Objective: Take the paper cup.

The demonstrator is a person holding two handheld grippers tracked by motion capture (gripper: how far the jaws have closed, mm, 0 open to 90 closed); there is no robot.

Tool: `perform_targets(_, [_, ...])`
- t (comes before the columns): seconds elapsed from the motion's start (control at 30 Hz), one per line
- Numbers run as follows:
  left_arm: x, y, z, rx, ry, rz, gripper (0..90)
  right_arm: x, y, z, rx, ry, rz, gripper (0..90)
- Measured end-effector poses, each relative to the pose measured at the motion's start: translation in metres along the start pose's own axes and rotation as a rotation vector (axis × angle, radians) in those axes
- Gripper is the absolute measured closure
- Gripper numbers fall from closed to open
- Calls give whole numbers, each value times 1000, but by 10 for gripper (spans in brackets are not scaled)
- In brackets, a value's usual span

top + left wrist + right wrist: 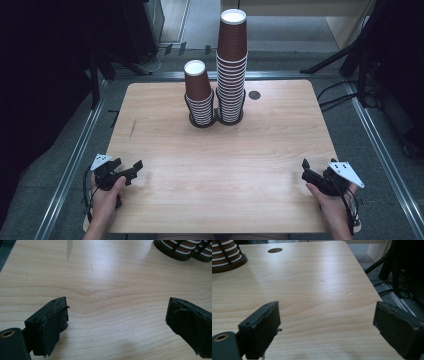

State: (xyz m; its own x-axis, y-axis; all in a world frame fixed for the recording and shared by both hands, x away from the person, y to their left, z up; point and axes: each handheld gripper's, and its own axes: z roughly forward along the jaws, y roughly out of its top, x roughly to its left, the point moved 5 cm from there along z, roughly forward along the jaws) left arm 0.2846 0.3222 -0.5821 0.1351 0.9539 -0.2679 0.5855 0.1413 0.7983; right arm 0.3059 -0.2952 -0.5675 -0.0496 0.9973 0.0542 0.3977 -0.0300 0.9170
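Two stacks of upturned brown paper cups stand at the back middle of the wooden table point(220, 160): a short stack point(199, 95) and, right beside it, a tall stack point(231, 67). Each sits in a black wire holder. My left gripper point(129, 170) rests near the table's front left edge, jaws open with only bare wood between them point(117, 312). My right gripper point(306, 170) is at the front right edge, also open and holding nothing point(327, 315). The holder bases show at the top of the left gripper view point(175, 251) and in the right gripper view point(227, 258).
A round dark hole point(254, 95) lies in the tabletop right of the tall stack. Metal rails point(75, 160) run along both sides of the table. Dark stands and cables point(350, 90) crowd the floor at the right.
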Motion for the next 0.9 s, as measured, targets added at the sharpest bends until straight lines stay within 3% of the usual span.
perform_targets(0.27, [1,0,0,5,7,-4,46,0,1,-3,-44,16,13,141])
perform_targets(0.47, [1,0,-1,-8,12,-6,46,-2,4,-5,-87,5,34,224])
perform_targets(0.7, [0,0,-2,-16,4,7,46,6,22,-12,-144,0,37,225])
perform_targets(0.9, [0,0,-3,-25,2,5,46,24,40,-17,-139,70,-4,174])
